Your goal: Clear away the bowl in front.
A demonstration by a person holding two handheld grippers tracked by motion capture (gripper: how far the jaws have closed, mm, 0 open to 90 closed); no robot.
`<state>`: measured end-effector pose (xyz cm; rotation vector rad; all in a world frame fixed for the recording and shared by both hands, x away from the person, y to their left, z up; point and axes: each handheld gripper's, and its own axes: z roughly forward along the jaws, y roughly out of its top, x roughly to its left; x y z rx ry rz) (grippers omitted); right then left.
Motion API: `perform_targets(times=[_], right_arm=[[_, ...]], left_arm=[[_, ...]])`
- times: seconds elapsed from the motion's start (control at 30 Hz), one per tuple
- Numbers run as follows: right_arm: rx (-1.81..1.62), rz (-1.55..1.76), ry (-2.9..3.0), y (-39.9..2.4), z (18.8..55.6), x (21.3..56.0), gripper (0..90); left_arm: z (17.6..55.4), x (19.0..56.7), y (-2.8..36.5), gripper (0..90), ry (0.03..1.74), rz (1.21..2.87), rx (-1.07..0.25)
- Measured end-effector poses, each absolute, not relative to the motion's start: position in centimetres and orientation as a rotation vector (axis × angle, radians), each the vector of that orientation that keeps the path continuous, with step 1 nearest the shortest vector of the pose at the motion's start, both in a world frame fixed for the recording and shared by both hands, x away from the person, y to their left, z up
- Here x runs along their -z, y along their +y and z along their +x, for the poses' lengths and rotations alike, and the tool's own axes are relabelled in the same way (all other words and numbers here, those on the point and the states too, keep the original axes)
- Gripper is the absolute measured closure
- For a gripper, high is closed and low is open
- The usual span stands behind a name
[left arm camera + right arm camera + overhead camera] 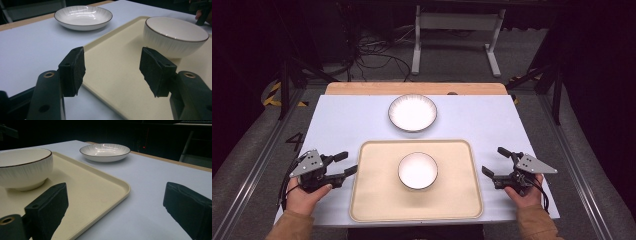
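Observation:
A beige tray (pixel 462 200) lies at the near middle of the table, with a white dark-rimmed bowl (pixel 417 170) standing in it. Beyond the tray rests a white shallow plate (pixel 412 112). My left gripper (pixel 346 163) is open at the tray's left rim. In the left gripper view its jaws (pixel 112 62) straddle the tray edge (pixel 117 75) without touching it, with the bowl (pixel 175 37) and plate (pixel 83 17) ahead. My right gripper (pixel 493 160) stands open just right of the tray. In the right gripper view, that gripper (pixel 115 202) has one jaw over the tray (pixel 95 187); the bowl (pixel 23 167) and plate (pixel 105 152) lie farther off.
The pale tabletop (pixel 342 120) ends in a wooden strip (pixel 362 88) at the far edge. Behind it stand a metal frame (pixel 457 22) and loose cables (pixel 377 55) on the floor. Bare table lies on both sides of the plate.

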<state>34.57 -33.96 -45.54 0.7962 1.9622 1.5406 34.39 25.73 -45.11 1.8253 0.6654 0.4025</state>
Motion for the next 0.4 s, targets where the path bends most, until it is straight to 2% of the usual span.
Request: perform_targets(times=[0.1, 0.4], right_arm=[[-1.543, 0.795, 1.963, -34.0, 34.6, 45.5, 6.5], [-1.544, 0.793, 1.965, -34.0, 34.6, 45.5, 6.4]], left_arm=[[34.6, 46.3, 26.0, 41.4, 0.683, 1.806, -0.379], [34.6, 46.7, 26.2, 35.9, 0.700, 1.789, -0.392]])
